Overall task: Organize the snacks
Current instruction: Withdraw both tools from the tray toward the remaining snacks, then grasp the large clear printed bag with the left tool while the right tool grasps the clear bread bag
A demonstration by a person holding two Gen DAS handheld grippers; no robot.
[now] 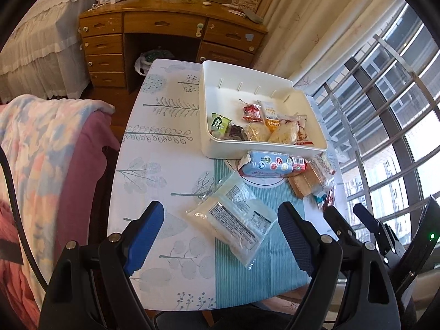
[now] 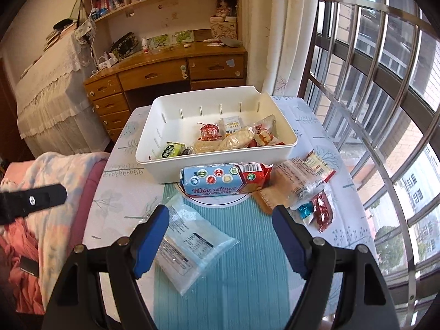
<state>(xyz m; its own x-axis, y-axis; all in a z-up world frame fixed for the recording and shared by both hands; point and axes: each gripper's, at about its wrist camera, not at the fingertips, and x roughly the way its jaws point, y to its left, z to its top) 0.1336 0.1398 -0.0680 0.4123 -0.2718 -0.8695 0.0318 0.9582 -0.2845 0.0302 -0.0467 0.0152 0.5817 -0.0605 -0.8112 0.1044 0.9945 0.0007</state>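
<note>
A white bin [image 1: 313, 147] [image 2: 220, 169] at the table's far end holds several wrapped snacks. Before it lies a blue and red biscuit pack [image 1: 271, 163] [image 2: 220, 180], with brown wafer packs [image 1: 308, 183] [image 2: 295, 184] and small red and blue sweets [image 2: 320, 210] to its right. A clear bag of white snack [image 1: 233, 222] [image 2: 189, 244] lies nearest. My left gripper [image 1: 220, 236] hovers open over that bag, empty. My right gripper [image 2: 220, 233] is open and empty too, with the bag under its left finger [image 2: 150, 238]. The right gripper's black fingers [image 1: 357, 220] show at the left wrist view's right edge.
The table [image 1: 165, 126] wears a leaf-print cloth and a teal striped mat [image 2: 242, 275]. A bed with a pink and blue blanket [image 1: 44, 159] lies left. A wooden desk [image 1: 165, 27] stands beyond, a barred window [image 2: 371, 82] and curtain on the right.
</note>
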